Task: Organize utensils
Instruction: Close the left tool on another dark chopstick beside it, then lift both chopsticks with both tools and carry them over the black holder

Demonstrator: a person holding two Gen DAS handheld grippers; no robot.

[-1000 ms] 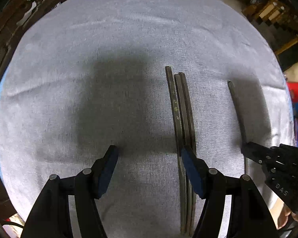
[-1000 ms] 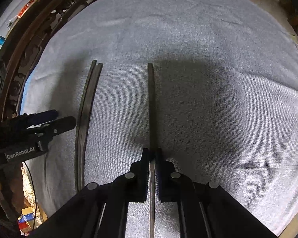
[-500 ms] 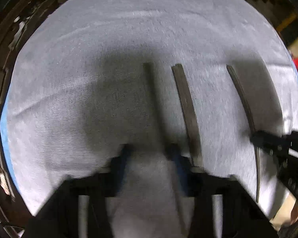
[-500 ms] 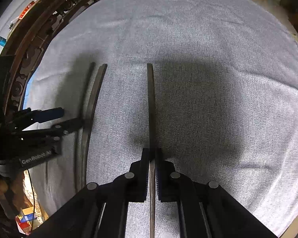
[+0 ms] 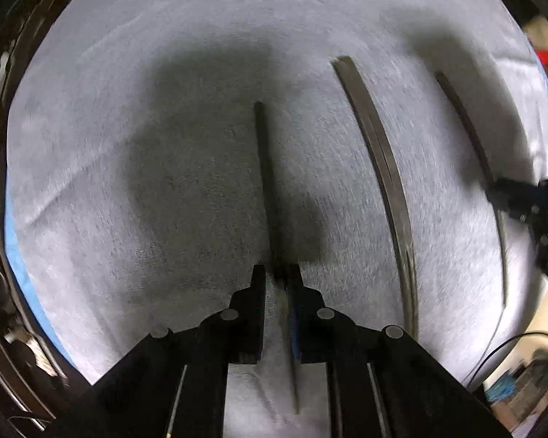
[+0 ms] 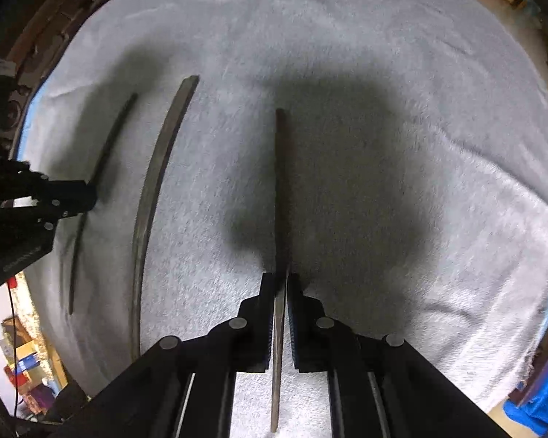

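Dark chopsticks lie on a grey towel (image 5: 128,109). My left gripper (image 5: 277,273) points down and its jaws are closing on one chopstick (image 5: 265,168), which runs between the pads and casts a shadow on the cloth. Two more chopsticks (image 5: 380,168) lie side by side to its right. My right gripper (image 6: 280,281) is shut on another chopstick (image 6: 279,200) that sticks out ahead and behind the pads. In the right wrist view the left gripper (image 6: 87,193) shows at the left edge with its chopstick (image 6: 113,131), beside the lying pair (image 6: 157,189).
The towel (image 6: 420,73) covers a round dark wooden table (image 5: 3,73). A blue sheet (image 5: 18,226) shows under the cloth's left edge. Cluttered floor and boxes (image 6: 25,365) lie beyond the table's near edge.
My left gripper shut on one chopstick of the group of three and drew it left, away from the other two. The right gripper kept hold of its chopstick.
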